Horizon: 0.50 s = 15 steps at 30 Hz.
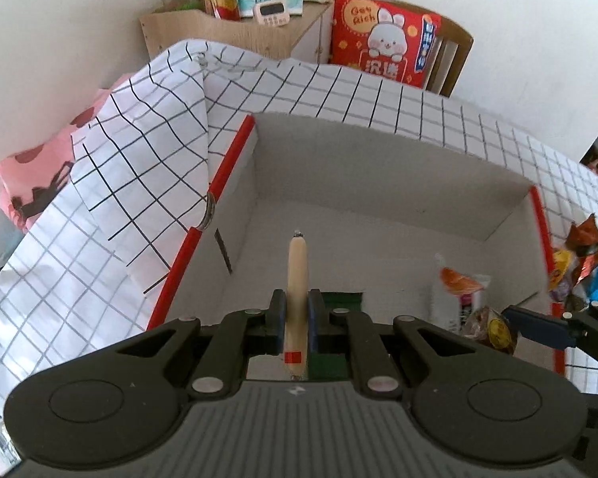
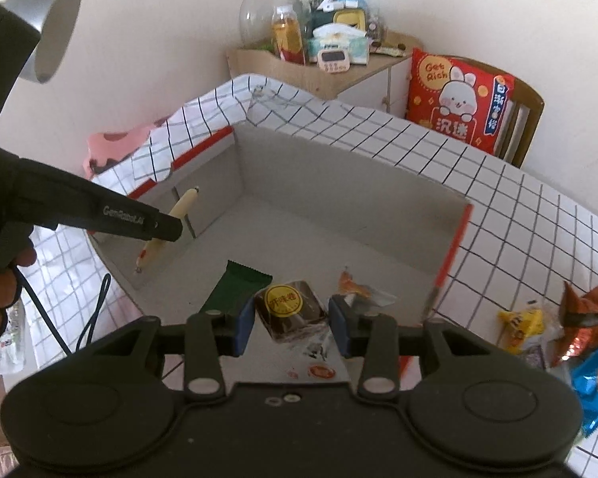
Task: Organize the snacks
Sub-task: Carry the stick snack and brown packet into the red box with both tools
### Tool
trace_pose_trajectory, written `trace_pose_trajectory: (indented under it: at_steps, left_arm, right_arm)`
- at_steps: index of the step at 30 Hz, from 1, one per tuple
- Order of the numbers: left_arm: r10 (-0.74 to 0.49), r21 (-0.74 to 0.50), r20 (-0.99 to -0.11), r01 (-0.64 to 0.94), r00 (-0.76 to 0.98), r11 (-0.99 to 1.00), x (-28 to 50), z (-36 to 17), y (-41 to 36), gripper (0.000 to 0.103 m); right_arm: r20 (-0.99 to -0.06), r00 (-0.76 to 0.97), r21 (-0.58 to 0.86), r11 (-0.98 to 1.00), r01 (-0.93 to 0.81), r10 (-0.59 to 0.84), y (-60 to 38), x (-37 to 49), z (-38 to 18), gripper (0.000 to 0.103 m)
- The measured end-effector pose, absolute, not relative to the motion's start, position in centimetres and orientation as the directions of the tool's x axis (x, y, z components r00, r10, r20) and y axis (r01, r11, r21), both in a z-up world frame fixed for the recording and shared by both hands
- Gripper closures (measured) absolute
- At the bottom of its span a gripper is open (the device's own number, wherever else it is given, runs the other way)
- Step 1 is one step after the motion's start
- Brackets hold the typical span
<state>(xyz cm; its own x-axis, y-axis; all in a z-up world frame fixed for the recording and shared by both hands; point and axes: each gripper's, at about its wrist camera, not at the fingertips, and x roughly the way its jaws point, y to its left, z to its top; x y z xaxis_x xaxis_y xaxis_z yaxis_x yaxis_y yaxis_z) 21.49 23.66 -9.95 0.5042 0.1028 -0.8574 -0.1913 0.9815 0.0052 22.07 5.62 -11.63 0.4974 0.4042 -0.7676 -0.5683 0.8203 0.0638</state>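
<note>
Both tongs hang over an open cardboard box (image 1: pixel 378 183) that sits on the checked tabletop (image 2: pixel 498 199). The left tongs (image 1: pixel 297 320) are clamped tight on a slim cream-coloured stick snack (image 1: pixel 297 279) with a small red mark near its lower end; it stands up between the blue pads, tilted slightly away from the camera. The right tongs (image 2: pixel 292 324) pinch a brown cake in clear wrap (image 2: pixel 293 310) with a round yellow label, pads pressing on its two sides.

Below them, on the box floor, lie a dark green wrapper (image 2: pixel 235 286) and an orange-and-white packet (image 2: pixel 358 292). Outside the box, just past its red-edged wall, a heap of loose snacks (image 2: pixel 558 326) waits on the tabletop. Farther off stand a wooden cabinet (image 2: pixel 339 75) crowded with bottles and a tissue box, and a red rabbit cushion (image 2: pixel 458 91) on a chair.

By the look of it, the step in hand is carrying two snacks into the box. The next move likely calls for lowering each one to a free patch of floor, clear of the green wrapper and packet, before letting go.

Print on the wrappers is too blurred to read, the heap is cut off at the frame edge, and the near wall of the box is hidden behind the tongs.
</note>
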Motion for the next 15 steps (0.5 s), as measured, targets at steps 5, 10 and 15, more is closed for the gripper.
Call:
trace_pose_trajectory:
  at_steps: [5,10,15]
  left_arm:
    - [0.114,0.03,-0.875,-0.183,0.471,0.983,22.5,-11.4,24.0,0.092]
    - [0.111,0.041,-0.893,-0.166,0.436,0.985,23.1,-12.9,23.9,0.092]
    - [0.105,0.042,-0.904,-0.159,0.414,0.986,23.2,-14.0,23.8,0.092]
  right_arm:
    - [-0.798,0.474,0.047,0.823,-0.566,0.372,7.2,23.1,-13.2,0.065]
    - [-0.827,0.448,0.041,0.83,-0.557,0.341,7.8,23.9,-14.7,0.065]
    - [-0.848,0.427,0.03,0.833,-0.553,0.314,7.9,24.3,-15.9,0.064]
